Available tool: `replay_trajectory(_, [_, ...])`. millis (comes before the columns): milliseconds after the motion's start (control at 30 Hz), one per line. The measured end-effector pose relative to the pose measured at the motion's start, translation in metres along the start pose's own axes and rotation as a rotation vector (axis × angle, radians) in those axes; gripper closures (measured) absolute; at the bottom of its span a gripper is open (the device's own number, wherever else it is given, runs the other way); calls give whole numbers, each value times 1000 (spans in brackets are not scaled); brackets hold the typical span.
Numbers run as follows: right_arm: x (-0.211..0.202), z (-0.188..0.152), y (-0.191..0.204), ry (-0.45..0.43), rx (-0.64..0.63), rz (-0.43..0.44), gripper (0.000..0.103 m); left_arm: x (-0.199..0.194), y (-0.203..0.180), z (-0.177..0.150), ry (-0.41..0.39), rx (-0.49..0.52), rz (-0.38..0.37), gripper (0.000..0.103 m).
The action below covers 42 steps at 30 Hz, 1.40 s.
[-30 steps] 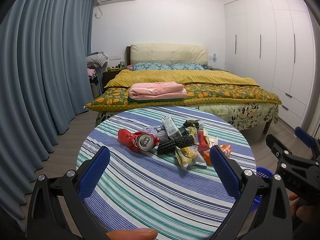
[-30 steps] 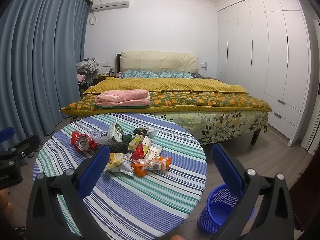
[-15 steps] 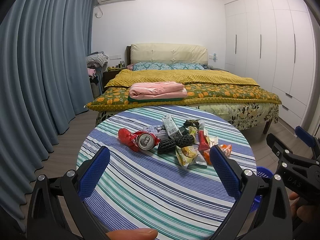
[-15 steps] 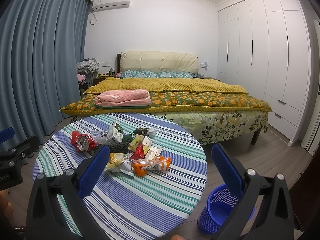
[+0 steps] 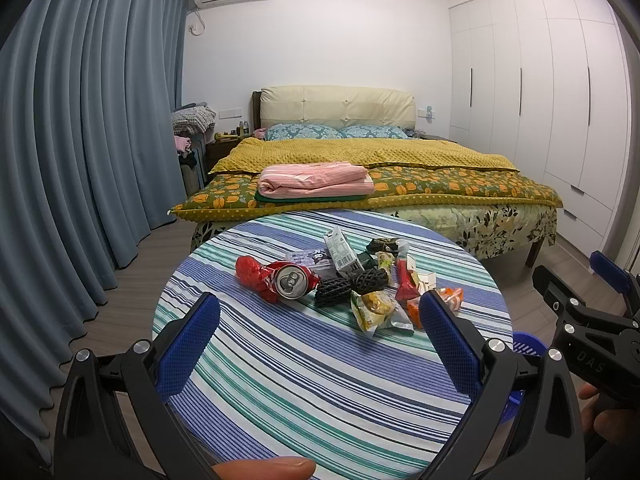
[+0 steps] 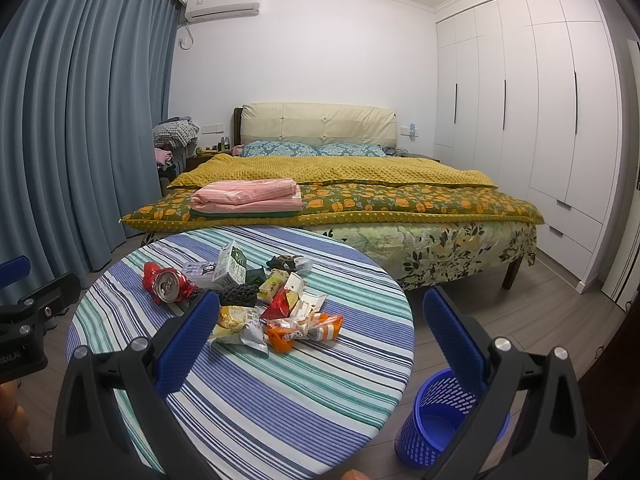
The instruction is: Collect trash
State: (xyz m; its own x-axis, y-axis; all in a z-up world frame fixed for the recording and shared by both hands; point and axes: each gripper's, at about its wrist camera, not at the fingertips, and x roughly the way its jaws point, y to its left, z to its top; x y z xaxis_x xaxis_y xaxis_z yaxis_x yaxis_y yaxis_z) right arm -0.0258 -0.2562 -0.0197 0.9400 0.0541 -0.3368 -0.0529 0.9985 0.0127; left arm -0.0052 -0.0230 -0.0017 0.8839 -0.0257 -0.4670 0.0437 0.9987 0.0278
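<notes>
A heap of trash lies on the round striped table (image 5: 304, 380) (image 6: 320, 392): a crushed red can (image 5: 290, 282) (image 6: 168, 285), a small milk carton (image 5: 342, 249) (image 6: 231, 267), black mesh pieces (image 5: 352, 286) (image 6: 239, 294), a yellow snack bag (image 5: 376, 310) (image 6: 240, 326) and an orange wrapper (image 5: 448, 298) (image 6: 306, 330). My left gripper (image 5: 320, 340) hangs open over the table's near side, short of the heap. My right gripper (image 6: 320, 340) is open too, over the table's right part. A blue mesh bin (image 6: 440, 428) (image 5: 528, 346) stands on the floor right of the table.
Behind the table is a bed (image 6: 360, 192) with a yellow blanket and folded pink bedding (image 6: 248, 198). Blue curtains (image 5: 80, 140) hang on the left, white wardrobes (image 6: 540, 120) stand on the right. Wood floor runs between the table and wardrobes.
</notes>
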Motion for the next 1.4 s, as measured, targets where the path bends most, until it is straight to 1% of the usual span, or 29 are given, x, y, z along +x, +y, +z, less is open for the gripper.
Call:
replay_trajectory(767, [0,-1,-1,-1,-1,0,5,1,0,-1,4,0,-1,4])
replay_trajectory(900, [-1,-2,-2,1,0,1,5,3,1,-9,9,-1,-2,4])
replay_trajectory(1233, [0,-3,-2,3,0,1,5,3,0,-10,11,-2,-2,4])
replay_trajectory(1400, [3,-6,-1,10,1,0,5,7,3,-17,25,-3,-2,4])
